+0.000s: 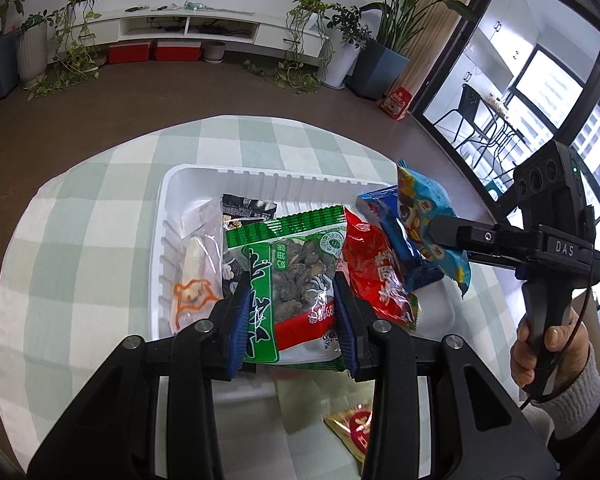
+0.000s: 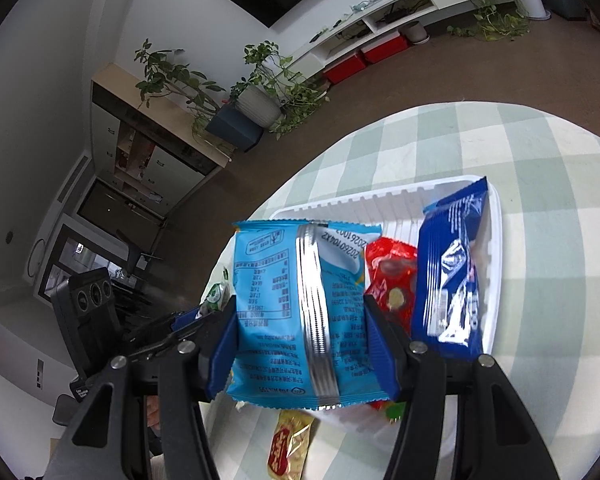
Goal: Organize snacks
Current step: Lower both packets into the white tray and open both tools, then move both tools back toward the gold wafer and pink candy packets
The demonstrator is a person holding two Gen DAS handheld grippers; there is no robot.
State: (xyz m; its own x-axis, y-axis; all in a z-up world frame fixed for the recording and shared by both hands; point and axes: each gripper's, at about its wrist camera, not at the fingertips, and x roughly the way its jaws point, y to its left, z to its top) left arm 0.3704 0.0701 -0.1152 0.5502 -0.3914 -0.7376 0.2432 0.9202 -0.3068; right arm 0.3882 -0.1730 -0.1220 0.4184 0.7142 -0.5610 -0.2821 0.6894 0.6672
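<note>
Both tools are clamped on packets: the left tool [image 1: 292, 304] holds the green bag [image 1: 296, 276] lengthwise over the white tray [image 1: 172, 200], while the right tool [image 2: 300, 320] holds the light-blue packet [image 2: 300, 308] upright above the tray's right end.

Ahead of the tools, a brown floor [image 1: 180, 96] meets a white wall unit [image 1: 188, 26] flanked by potted plants [image 1: 76, 36]. Glass doors [image 1: 512, 92] to the right apparently open onto a balcony.

The right gripper [image 2: 300, 332] is clamping a light blue snack packet [image 2: 296, 312] above the white tray [image 2: 496, 240], a dark blue packet [image 2: 452, 268] leaning just to its right.
</note>
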